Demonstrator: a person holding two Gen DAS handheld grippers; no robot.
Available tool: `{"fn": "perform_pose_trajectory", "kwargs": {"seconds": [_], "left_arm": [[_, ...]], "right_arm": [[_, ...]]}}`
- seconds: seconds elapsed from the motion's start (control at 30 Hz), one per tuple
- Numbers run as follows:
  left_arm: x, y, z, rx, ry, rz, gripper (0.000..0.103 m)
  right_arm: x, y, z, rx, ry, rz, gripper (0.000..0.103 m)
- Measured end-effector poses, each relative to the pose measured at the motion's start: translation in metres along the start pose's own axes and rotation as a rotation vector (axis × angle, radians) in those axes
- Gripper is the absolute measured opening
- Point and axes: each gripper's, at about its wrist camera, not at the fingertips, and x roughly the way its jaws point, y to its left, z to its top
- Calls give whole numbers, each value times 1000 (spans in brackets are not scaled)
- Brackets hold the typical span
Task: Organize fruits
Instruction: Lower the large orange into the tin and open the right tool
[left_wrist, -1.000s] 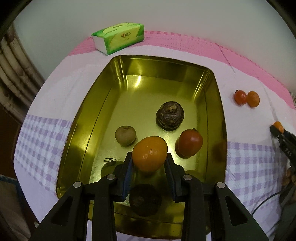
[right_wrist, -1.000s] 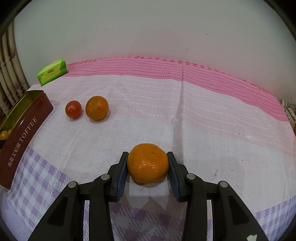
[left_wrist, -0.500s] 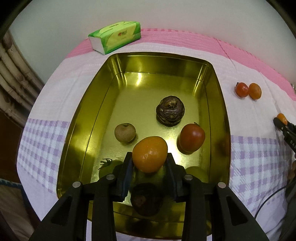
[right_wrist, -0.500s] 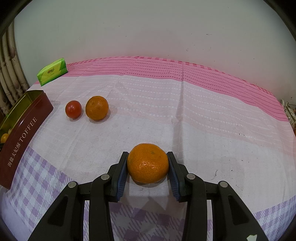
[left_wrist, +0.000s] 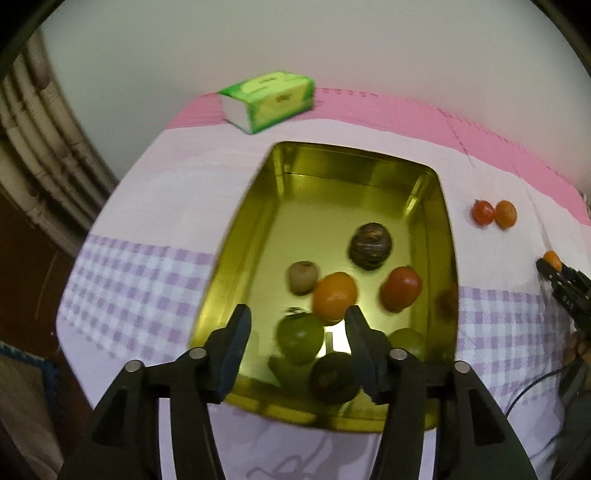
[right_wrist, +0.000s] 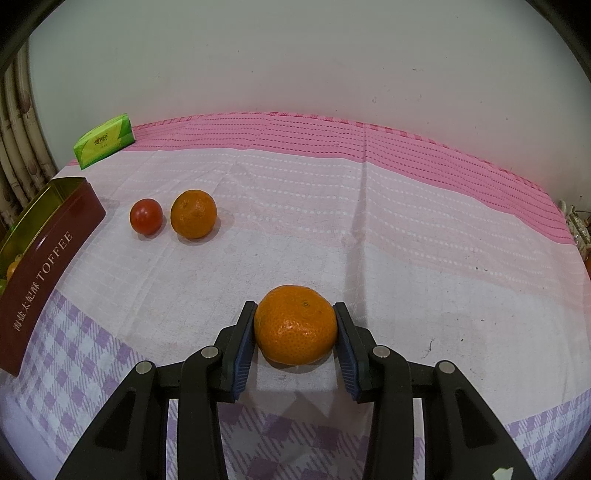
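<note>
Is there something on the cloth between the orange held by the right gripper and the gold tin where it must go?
Nothing visible blocks it. The right gripper is shut on the orange, and bare cloth runs from there to the tin. The small tomato and second orange lie farther back, beside the tin's far end.

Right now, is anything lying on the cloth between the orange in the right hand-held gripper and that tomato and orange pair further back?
Nothing: the right wrist view shows only bare tablecloth between the held orange and the tomato and second orange.
</note>
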Motion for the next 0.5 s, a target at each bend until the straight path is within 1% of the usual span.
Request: {"fn": "perform_pose_trajectory", "kwargs": {"seconds": [0.07,0.17,0.27,0.33,0.5], "left_arm": [[-8,10,-7,-16,-23,30,57],[-13,20,-16,-25,-34,86,59],[-11,30,-22,-64,-26,89,62],[-7,34,-23,-78,-13,102,62],[-4,33,-22,-74,-14,97,64]], "right_arm": [[0,0,0,-1,0,-1,38],[0,-1,0,0,0,0,38],[0,0,0,-1,0,-1,38],[0,-1,0,0,-1,0,38],[0,-1,0,-1,-1,-1,38]]}}
